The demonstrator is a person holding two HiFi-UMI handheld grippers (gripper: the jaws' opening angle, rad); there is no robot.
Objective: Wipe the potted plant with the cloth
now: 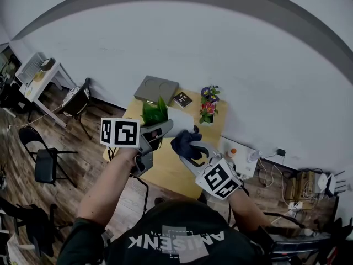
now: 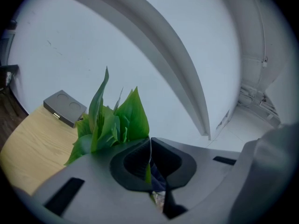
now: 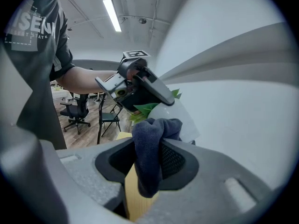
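Observation:
The potted plant (image 1: 154, 113) has broad green leaves and a white pot (image 3: 183, 118); it stands on the small wooden table (image 1: 165, 170). My left gripper (image 1: 164, 128) is at the plant's near side. In the left gripper view its jaws are shut (image 2: 150, 158) on a thin green leaf (image 2: 147, 173), and the other leaves (image 2: 117, 120) rise just beyond. My right gripper (image 1: 190, 148) is shut (image 3: 150, 150) on a dark blue cloth (image 3: 149, 143), which bunches above the jaws and hangs below them. The cloth (image 1: 185, 141) is just right of the plant, close to the pot.
At the back of the table lie a grey box (image 1: 156, 89) and a small dark card (image 1: 182, 99), with a pot of coloured flowers (image 1: 208, 106) at the right. Black chairs (image 1: 47, 159) stand on the wooden floor at the left. Cables (image 1: 298, 203) lie at the right.

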